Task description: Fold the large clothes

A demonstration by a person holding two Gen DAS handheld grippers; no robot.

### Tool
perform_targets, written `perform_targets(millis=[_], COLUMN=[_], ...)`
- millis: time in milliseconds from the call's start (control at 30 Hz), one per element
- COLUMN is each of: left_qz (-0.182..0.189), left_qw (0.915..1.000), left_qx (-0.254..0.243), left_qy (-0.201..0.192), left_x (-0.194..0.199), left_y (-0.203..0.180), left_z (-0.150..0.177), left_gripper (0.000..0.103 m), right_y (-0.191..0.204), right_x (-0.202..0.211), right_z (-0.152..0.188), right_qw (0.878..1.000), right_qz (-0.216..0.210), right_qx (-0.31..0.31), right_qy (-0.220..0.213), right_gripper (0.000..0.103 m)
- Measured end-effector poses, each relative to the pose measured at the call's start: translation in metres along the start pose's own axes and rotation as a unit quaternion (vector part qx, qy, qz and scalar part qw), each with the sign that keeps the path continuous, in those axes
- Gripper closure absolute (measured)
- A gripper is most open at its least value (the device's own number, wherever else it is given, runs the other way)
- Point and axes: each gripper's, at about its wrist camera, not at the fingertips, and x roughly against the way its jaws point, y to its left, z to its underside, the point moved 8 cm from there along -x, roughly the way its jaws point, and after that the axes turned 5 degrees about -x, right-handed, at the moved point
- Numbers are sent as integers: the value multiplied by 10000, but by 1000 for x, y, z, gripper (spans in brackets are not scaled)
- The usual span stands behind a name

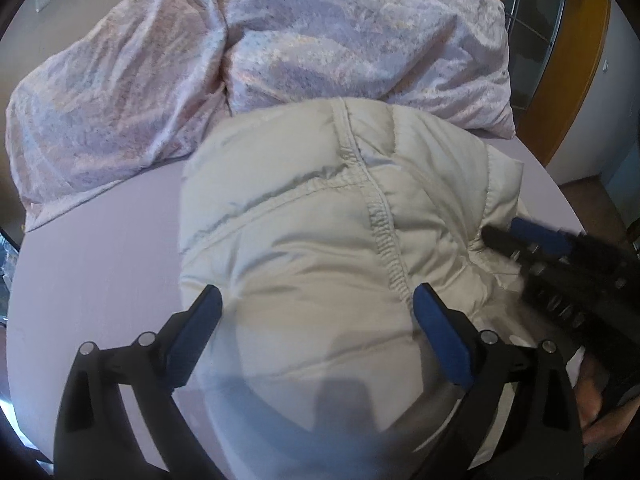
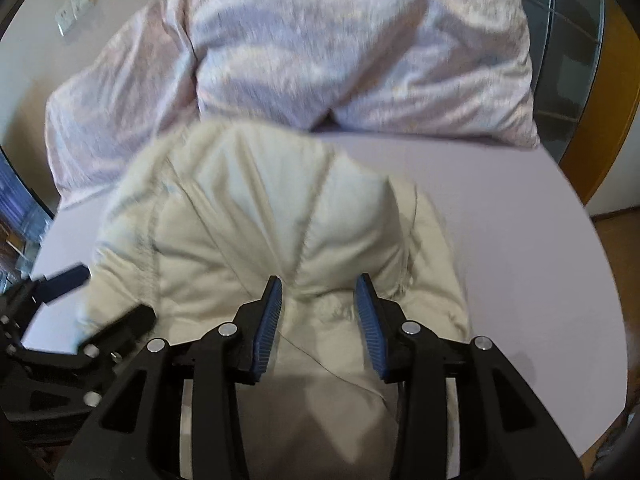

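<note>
A cream padded jacket lay bunched on the lilac bed, near a crumpled duvet. The left claw and right claw both stood apart above it, gripping nothing

Bed bearing jacket, duvet

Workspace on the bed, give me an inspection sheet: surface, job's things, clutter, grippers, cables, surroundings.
Surface: lilac bed sheet, flat.
Job's things: cream padded jacket, bundled into a puffy heap on the sheet.
Clutter: rumpled pinkish duvet behind the jacket.
Grippers: left gripper jaws wide apart over the jacket; right gripper jaws apart, pads clear of the fabric.
Cables: nothing seen.
Surroundings: wall sockets, orange wooden door frame.
</note>
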Motion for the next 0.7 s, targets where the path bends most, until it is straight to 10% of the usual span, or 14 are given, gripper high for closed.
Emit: perform_targets(millis=[700], left_qz=[129], left_qw=[9996], left_qx=[233], left_qy=[53], left_x=[-3], left_y=[8], left_z=[1], left_gripper=[6], right_y=[3], right_x=[-11], right_z=[-20], right_qw=[9996], right_qz=[252], right_qx=[-37], right_qy=[-87], right_gripper=[55])
